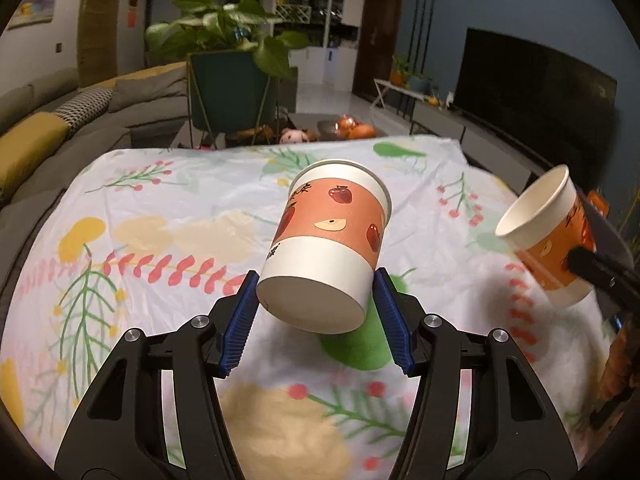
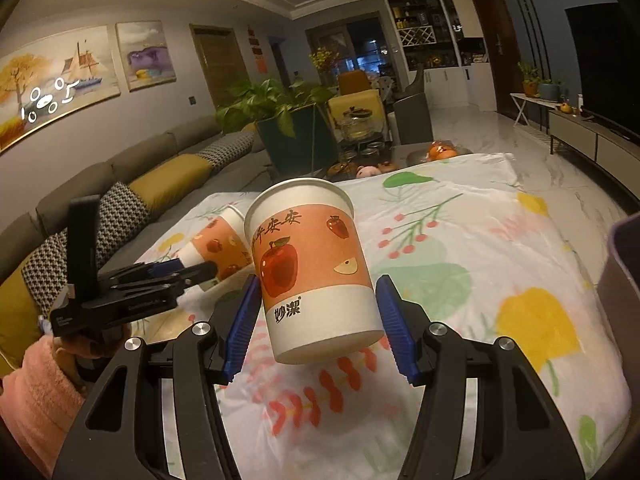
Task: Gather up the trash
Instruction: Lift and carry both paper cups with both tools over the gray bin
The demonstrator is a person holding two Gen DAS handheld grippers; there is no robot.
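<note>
Gripping one apiece, both tools were loaded. The left gripper (image 1: 314, 306) had its blue ribbed fingers (image 1: 240, 320) clamped on the white base of an orange apple-printed paper cup (image 1: 332, 236), which tilted away beyond the fingertips above the floral-printed tablecloth (image 1: 160, 216). The right gripper (image 2: 316, 320) was clamped likewise on a second, matching paper cup (image 2: 312, 256), held off the cloth between its pads. Judging by this, picking up was done; both cups were not yet dropped. A grey container edge (image 2: 624, 264), possibly the bin, showed right of the right fingers.
</note>
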